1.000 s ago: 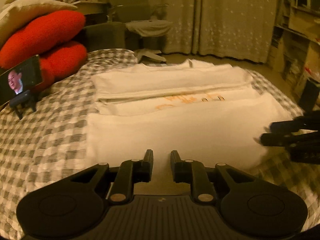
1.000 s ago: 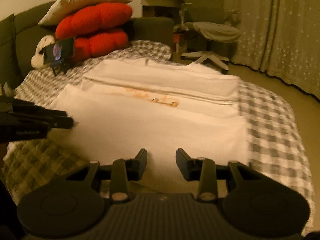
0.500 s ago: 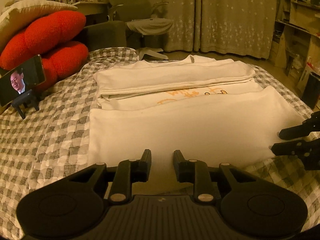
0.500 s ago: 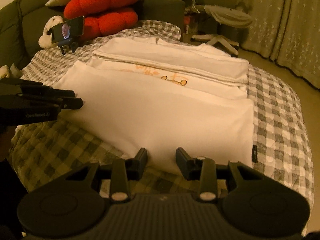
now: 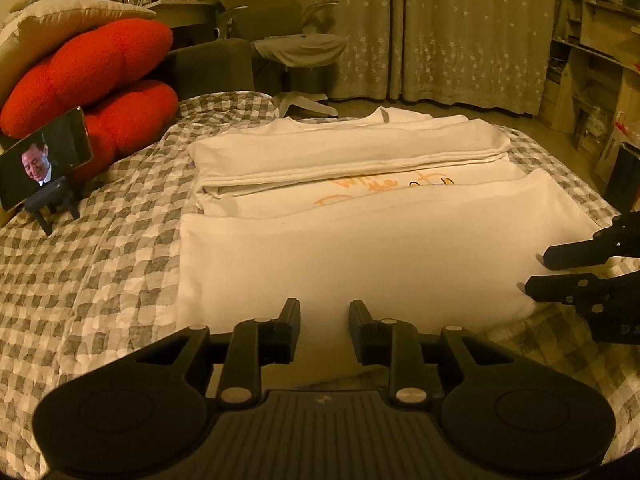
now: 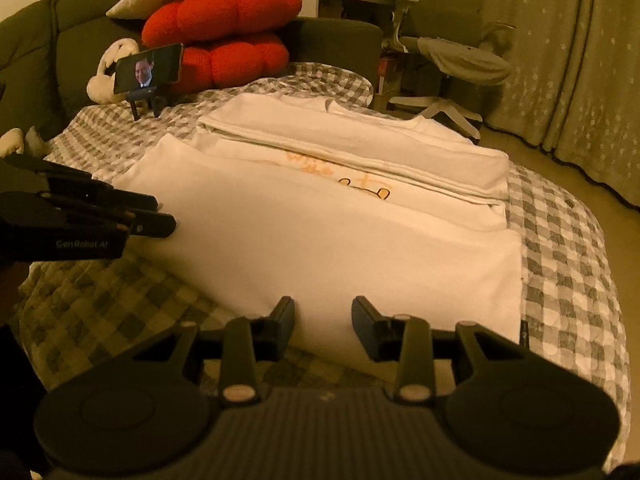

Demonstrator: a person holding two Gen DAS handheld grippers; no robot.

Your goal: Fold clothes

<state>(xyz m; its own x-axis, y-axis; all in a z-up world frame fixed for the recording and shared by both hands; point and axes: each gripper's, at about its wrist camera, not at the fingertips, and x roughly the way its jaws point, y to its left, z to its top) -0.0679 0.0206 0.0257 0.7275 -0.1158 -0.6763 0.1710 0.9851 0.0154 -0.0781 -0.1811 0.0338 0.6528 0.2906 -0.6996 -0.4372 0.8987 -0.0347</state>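
- So, the white T-shirt [image 5: 372, 256] lay flat across the middle of the bed [image 5: 100, 264], on the grey-and-white checked cover, with its near flap and its far flap both folded in lengthwise.
- Between the two flaps a strip of orange lettering [image 6: 340, 170] showed, so the sides met short of each other there.
- By the look of it the lengthwise folds were done and the crosswise fold was the step in hand; that was my read, not a thing shown.
- The left gripper [image 5: 324, 322] hovered just over the near edge of the shirt, its jaws spread with nothing between them.
- The right gripper [image 6: 323, 322] sat low over the same near edge toward the bed's right side, jaws likewise apart and empty; whether either was touching the cloth could not be told.
- The next move called for each gripper to go to an end of the long bundle, pinch all the layers together, and carry one end over the other without letting the flaps slide open.
- Further out, red cushions [image 5: 92, 80] were stacked at the bed's far left corner, and a phone [image 5: 44, 160] on a small stand stood in front of them, well clear of the shirt.
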